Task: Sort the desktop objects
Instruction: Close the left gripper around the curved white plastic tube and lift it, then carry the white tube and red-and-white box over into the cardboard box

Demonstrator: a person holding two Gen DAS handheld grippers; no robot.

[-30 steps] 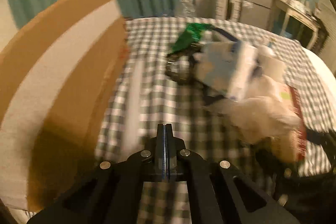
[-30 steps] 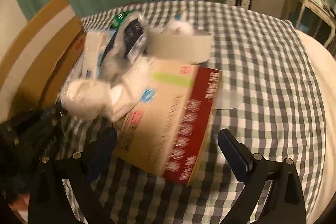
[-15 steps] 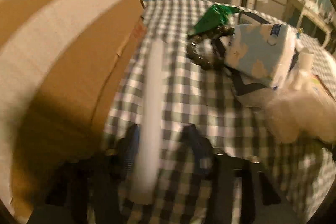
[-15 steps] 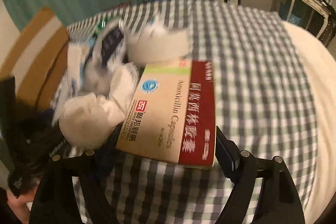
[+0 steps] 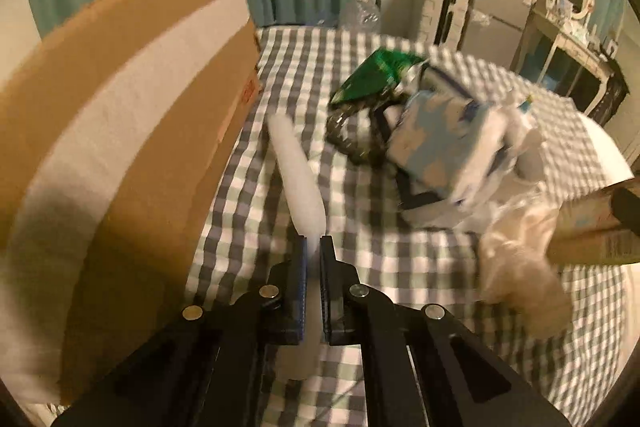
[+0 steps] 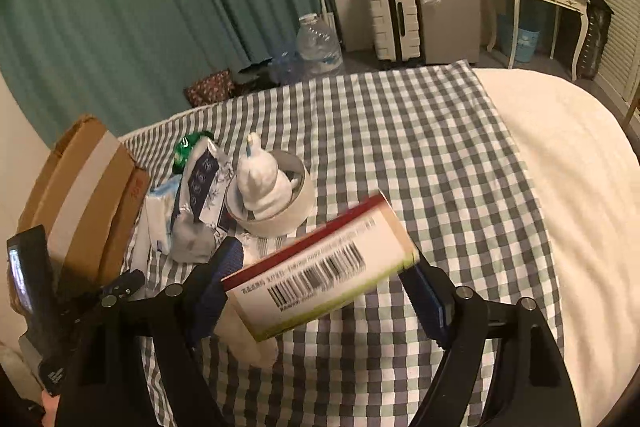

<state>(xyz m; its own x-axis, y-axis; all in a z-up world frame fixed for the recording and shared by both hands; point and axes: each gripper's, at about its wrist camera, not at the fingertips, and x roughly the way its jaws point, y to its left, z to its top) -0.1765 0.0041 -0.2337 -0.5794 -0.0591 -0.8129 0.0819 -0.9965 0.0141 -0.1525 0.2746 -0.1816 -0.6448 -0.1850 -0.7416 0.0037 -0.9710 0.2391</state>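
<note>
A long white foam tube (image 5: 298, 179) lies on the checked cloth beside the cardboard box (image 5: 140, 107). Its near end runs between the pads of my left gripper (image 5: 313, 243), which is shut on it. In the right wrist view a red-and-cream medicine box (image 6: 320, 283) hangs tilted above the cloth, barcode side facing the camera. My right gripper (image 6: 324, 259) has its jaws closing on the box's two ends and holds it. A corner of the same medicine box (image 5: 592, 227) shows at the right edge of the left wrist view.
A pile sits mid-cloth: a green packet (image 5: 372, 75), a blue-and-white tissue pack (image 5: 436, 143), a crumpled plastic bag (image 5: 520, 259) and a tape roll (image 6: 276, 215) with a white object in it. The checked cloth (image 6: 420, 147) stretches to the right. Furniture stands beyond the bed.
My left gripper opened around the white tube, then shut on it. My right gripper lifted the medicine box off the cloth and rolled it, so the barcode side now faces the camera.
</note>
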